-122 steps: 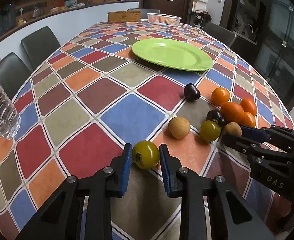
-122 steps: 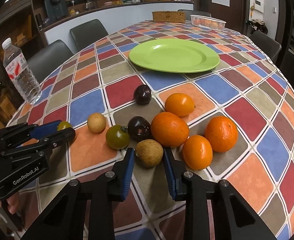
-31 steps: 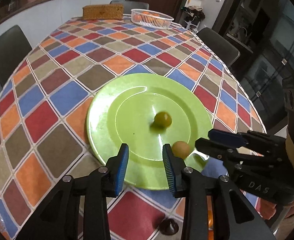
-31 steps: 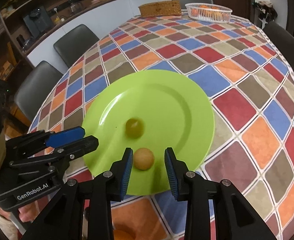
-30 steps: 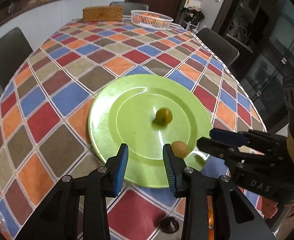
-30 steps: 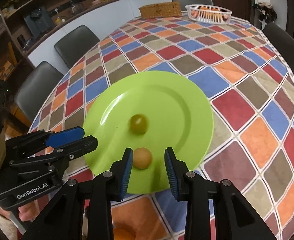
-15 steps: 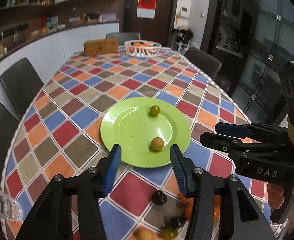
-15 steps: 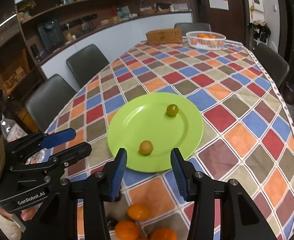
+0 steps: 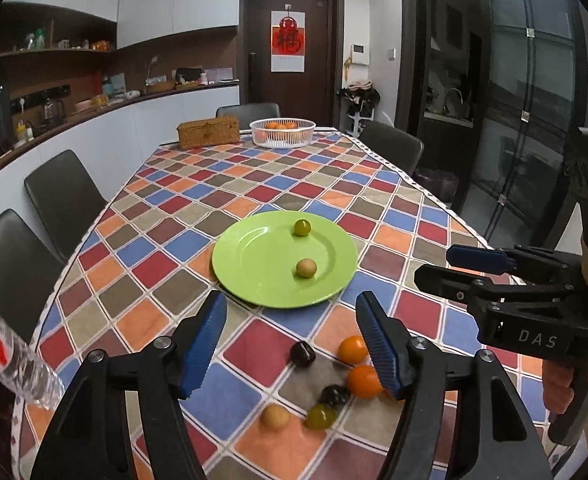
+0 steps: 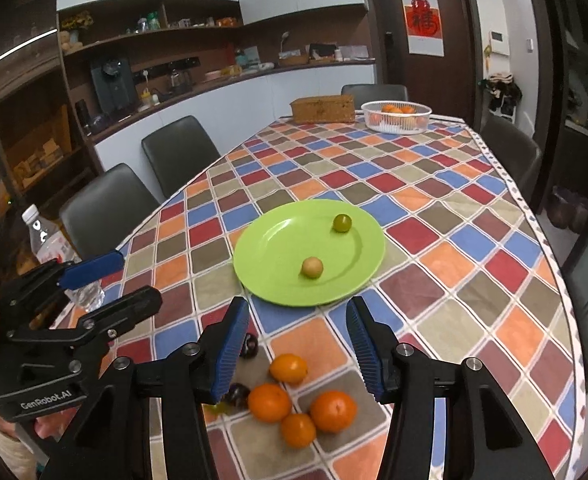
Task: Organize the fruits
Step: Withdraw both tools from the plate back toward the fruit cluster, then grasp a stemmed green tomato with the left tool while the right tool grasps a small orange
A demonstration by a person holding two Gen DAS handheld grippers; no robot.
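Observation:
A green plate (image 9: 253, 268) (image 10: 277, 248) lies mid-table and holds a green tomato (image 9: 302, 227) (image 10: 342, 223) and a tan round fruit (image 9: 306, 268) (image 10: 312, 267). Near the table's front edge lie several oranges (image 10: 269, 402) (image 9: 364, 380), dark plums (image 9: 302, 354) (image 10: 249, 346), another green tomato (image 9: 321, 416) and a tan fruit (image 9: 276, 416). My left gripper (image 9: 294, 344) is open and empty, held high above the loose fruit. My right gripper (image 10: 298, 344) is open and empty, also high above it. Each gripper shows at the side of the other's view.
A water bottle (image 9: 5, 360) (image 10: 53, 248) stands at the table's left edge. A white basket of oranges (image 9: 282, 132) and a wicker box (image 9: 207, 133) sit at the far end. Dark chairs (image 10: 177, 152) line the sides.
Both grippers let their fruit go on the plate, then rose and drew back while opening wider. The green tomato rolled toward the plate's far side.

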